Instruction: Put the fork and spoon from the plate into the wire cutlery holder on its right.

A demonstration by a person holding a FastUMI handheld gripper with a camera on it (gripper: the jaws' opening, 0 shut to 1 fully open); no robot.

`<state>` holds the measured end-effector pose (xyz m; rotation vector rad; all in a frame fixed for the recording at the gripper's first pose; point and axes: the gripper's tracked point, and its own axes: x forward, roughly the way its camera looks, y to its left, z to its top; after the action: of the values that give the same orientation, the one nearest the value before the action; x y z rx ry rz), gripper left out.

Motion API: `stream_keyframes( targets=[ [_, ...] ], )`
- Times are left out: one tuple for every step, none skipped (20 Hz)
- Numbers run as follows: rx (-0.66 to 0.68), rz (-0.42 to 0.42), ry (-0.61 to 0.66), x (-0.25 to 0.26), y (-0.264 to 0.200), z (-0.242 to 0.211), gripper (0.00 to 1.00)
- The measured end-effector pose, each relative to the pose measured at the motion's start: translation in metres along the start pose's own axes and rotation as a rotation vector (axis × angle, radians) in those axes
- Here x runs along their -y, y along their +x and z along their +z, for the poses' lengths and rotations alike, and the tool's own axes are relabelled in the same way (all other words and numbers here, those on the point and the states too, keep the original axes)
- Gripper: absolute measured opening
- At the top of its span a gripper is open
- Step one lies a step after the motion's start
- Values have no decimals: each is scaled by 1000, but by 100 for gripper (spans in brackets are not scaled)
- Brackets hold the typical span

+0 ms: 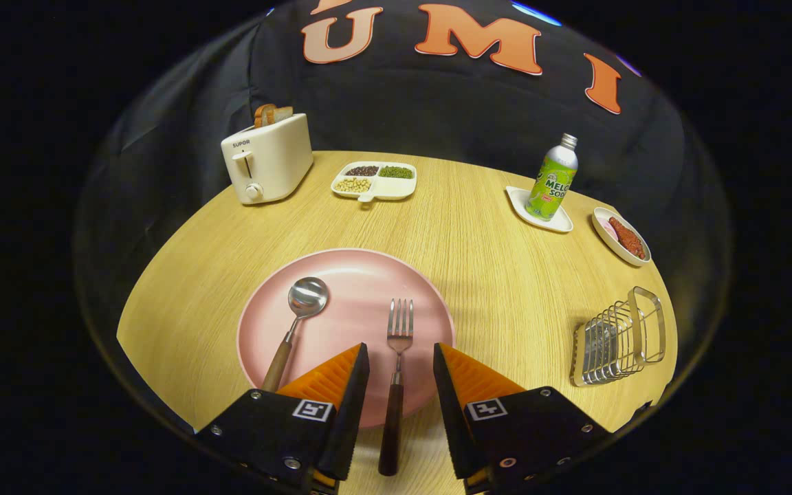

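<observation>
Here the hand-held gripper (pixel 401 357) stands apart around the fork (pixel 396 371), probably above it; the fork's handle runs lengthwise between the fingers, prongs on the plate (pixel 348 275).

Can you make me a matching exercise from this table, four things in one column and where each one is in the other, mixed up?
Things:
1. fork
2. spoon
3. wire cutlery holder
4. bottle

Places:
A. on a small white tray near the table's far side
B. handle between the open fingers of the gripper, tines on the pink plate
C. on bare table right of the plate
D. on the plate, left of the fingers

Pairs: 1-B, 2-D, 3-C, 4-A
</observation>
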<state>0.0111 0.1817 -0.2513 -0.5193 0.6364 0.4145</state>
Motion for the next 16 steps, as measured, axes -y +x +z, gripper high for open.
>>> stream_keyframes(
  targets=[
    [-13,-2,-3,-1,3,-3,53],
    [-29,-2,-7,-2,7,-5,52],
    [-46,-6,-8,-3,9,-9,47],
    [-60,-12,-10,-2,12,-11,45],
    [-74,-14,-8,-2,12,-13,42],
    [-81,-17,-5,-3,15,-14,40],
    [-88,-18,-4,-3,16,-16,36],
    [-99,-21,-2,-3,18,-17,34],
    [-108,-24,2,-3,18,-19,27],
    [-113,-26,9,-2,21,-21,23],
    [-118,-24,20,-3,21,-21,17],
    [-116,-19,33,-4,24,-20,13],
    [-122,-10,44,-5,23,-20,8],
    [-124,-2,55,-5,22,-19,7],
    [-123,7,64,-6,21,-19,4],
    [-120,19,73,-6,18,-16,4]
  ],
)
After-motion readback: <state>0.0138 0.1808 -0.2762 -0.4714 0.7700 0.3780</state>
